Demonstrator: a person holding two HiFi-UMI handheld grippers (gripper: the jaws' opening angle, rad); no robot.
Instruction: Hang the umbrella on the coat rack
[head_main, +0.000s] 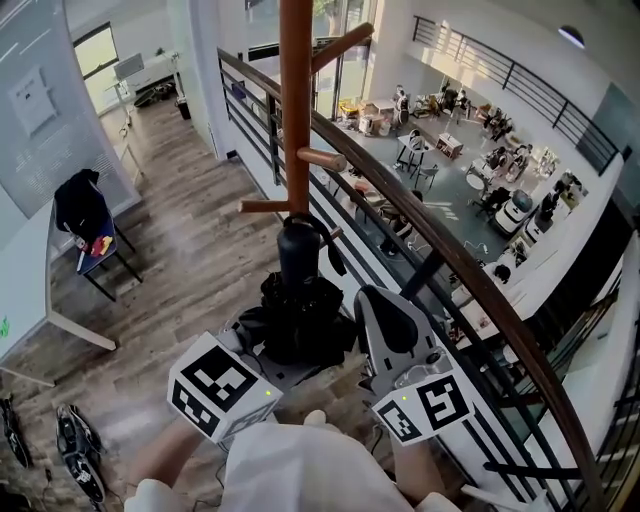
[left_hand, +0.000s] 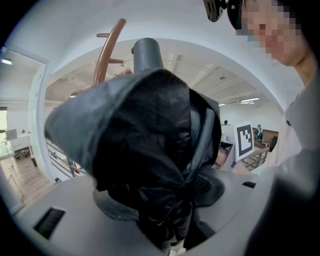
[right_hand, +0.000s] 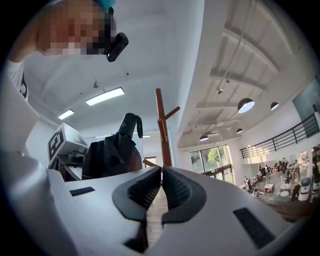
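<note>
The black folded umbrella (head_main: 300, 318) stands upright, its grey-black handle (head_main: 297, 250) on top, just in front of the brown wooden coat rack (head_main: 295, 100). My left gripper (head_main: 268, 352) is shut on its bunched fabric; in the left gripper view the umbrella (left_hand: 145, 150) fills the jaws, with the rack (left_hand: 107, 52) behind it. To the right of the umbrella my right gripper (head_main: 385, 320) is shut, holding nothing. In the right gripper view its pads meet at the right gripper (right_hand: 161, 175), with the umbrella (right_hand: 112, 152) to the left and the rack (right_hand: 161, 125) ahead.
A dark railing with a wooden top rail (head_main: 450, 250) runs diagonally right behind the rack, over a lower hall with people and machines. A white table (head_main: 30, 290) and a chair with a black garment (head_main: 85, 215) stand at the left. Shoes (head_main: 75, 440) lie on the wooden floor.
</note>
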